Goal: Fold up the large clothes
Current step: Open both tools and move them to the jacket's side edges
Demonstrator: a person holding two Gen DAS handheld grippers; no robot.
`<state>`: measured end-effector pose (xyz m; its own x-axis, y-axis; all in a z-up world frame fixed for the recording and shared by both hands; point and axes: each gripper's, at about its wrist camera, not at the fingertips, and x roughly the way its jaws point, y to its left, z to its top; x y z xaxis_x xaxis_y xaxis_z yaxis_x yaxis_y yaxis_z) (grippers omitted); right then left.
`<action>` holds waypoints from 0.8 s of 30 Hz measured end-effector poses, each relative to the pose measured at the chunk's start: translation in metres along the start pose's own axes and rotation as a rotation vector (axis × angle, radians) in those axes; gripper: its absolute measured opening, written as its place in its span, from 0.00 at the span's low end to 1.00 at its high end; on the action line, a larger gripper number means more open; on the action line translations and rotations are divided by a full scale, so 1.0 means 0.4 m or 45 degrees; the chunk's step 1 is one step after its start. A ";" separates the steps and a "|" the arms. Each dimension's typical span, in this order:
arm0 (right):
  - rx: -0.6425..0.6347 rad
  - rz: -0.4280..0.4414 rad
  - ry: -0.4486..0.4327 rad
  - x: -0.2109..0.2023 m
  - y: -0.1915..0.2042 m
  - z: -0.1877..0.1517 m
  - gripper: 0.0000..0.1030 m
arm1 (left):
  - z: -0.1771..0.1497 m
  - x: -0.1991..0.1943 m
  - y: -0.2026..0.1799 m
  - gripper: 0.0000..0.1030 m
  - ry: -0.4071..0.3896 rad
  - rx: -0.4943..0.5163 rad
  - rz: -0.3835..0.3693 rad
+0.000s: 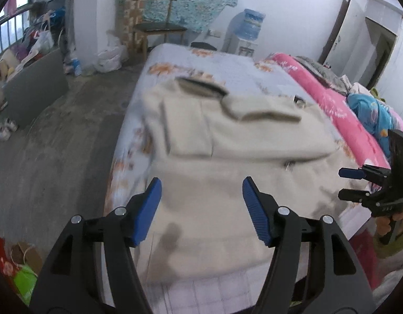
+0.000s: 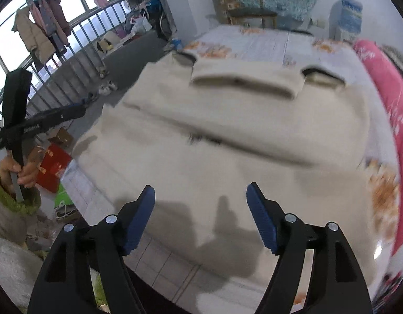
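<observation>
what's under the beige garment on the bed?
The beige garment lies on a floral sheet that shows around its edges; the part of the sheet beneath it is covered.

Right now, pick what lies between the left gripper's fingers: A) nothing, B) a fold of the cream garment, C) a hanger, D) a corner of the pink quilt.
A: the left gripper stands open above the cream garment, with nothing between its fingers.

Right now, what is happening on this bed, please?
A person is folding a large cream-coloured garment that lies spread on the bed with the floral sheet. Its upper part is already folded over. The left gripper and the right gripper, each held in one hand, hang above the near edge with jaws open. Neither holds the cloth.
</observation>
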<state>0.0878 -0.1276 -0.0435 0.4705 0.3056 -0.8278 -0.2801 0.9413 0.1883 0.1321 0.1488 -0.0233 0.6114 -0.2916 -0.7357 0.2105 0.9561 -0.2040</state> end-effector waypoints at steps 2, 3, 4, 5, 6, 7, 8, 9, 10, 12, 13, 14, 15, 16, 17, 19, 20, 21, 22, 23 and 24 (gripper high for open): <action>0.011 -0.033 0.030 0.020 -0.004 -0.019 0.69 | -0.028 0.013 0.008 0.55 0.009 -0.001 0.044; 0.012 -0.067 0.044 0.030 -0.007 -0.027 0.69 | -0.038 0.024 0.014 0.53 0.016 0.003 0.077; 0.014 -0.085 0.052 0.036 -0.010 -0.032 0.69 | -0.044 0.034 0.021 0.50 0.021 0.003 0.096; 0.024 -0.093 0.060 0.040 -0.016 -0.036 0.69 | -0.047 0.044 0.030 0.50 0.026 0.002 0.107; 0.033 -0.095 0.063 0.041 -0.021 -0.038 0.69 | -0.047 0.055 0.036 0.49 0.032 0.001 0.119; 0.047 -0.098 0.066 0.042 -0.027 -0.039 0.69 | -0.047 0.067 0.043 0.48 0.041 -0.001 0.130; 0.056 -0.099 0.067 0.045 -0.030 -0.038 0.69 | -0.049 0.078 0.053 0.48 0.051 -0.006 0.130; 0.070 -0.099 0.067 0.046 -0.034 -0.040 0.69 | -0.048 0.089 0.060 0.48 0.061 -0.014 0.126; 0.077 -0.098 0.067 0.048 -0.036 -0.040 0.69 | -0.046 0.101 0.070 0.47 0.074 -0.026 0.117; 0.085 -0.099 0.064 0.052 -0.037 -0.041 0.69 | -0.046 0.127 0.092 0.46 0.101 -0.060 0.092; 0.084 -0.102 0.063 0.053 -0.036 -0.040 0.69 | -0.046 0.133 0.099 0.44 0.099 -0.075 0.080; 0.079 -0.107 0.063 0.056 -0.034 -0.038 0.69 | -0.045 0.135 0.104 0.44 0.087 -0.086 0.062; 0.077 -0.111 0.063 0.056 -0.033 -0.038 0.69 | -0.045 0.135 0.106 0.44 0.081 -0.090 0.050; 0.075 -0.113 0.063 0.057 -0.033 -0.038 0.69 | -0.044 0.134 0.111 0.43 0.073 -0.099 0.030; 0.075 -0.114 0.063 0.057 -0.033 -0.037 0.69 | -0.044 0.131 0.117 0.40 0.059 -0.110 0.001; 0.074 -0.115 0.063 0.058 -0.034 -0.035 0.69 | -0.044 0.116 0.123 0.36 0.019 -0.127 -0.065; 0.074 -0.116 0.063 0.057 -0.035 -0.035 0.69 | -0.043 0.109 0.120 0.35 -0.003 -0.125 -0.092; 0.073 -0.117 0.063 0.058 -0.035 -0.035 0.69 | -0.044 0.091 0.118 0.35 -0.048 -0.112 -0.139; 0.069 -0.120 0.063 0.060 -0.034 -0.035 0.69 | -0.044 0.078 0.115 0.35 -0.081 -0.100 -0.180; 0.058 -0.127 0.064 0.062 -0.032 -0.034 0.69 | -0.045 0.069 0.115 0.35 -0.100 -0.092 -0.226; 0.048 -0.133 0.066 0.064 -0.031 -0.033 0.69 | -0.045 0.067 0.112 0.35 -0.106 -0.090 -0.248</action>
<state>0.0922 -0.1332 -0.0740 0.4515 0.1984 -0.8699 -0.1993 0.9728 0.1185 0.1442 0.1843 -0.0639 0.6257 -0.4697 -0.6228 0.2785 0.8803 -0.3841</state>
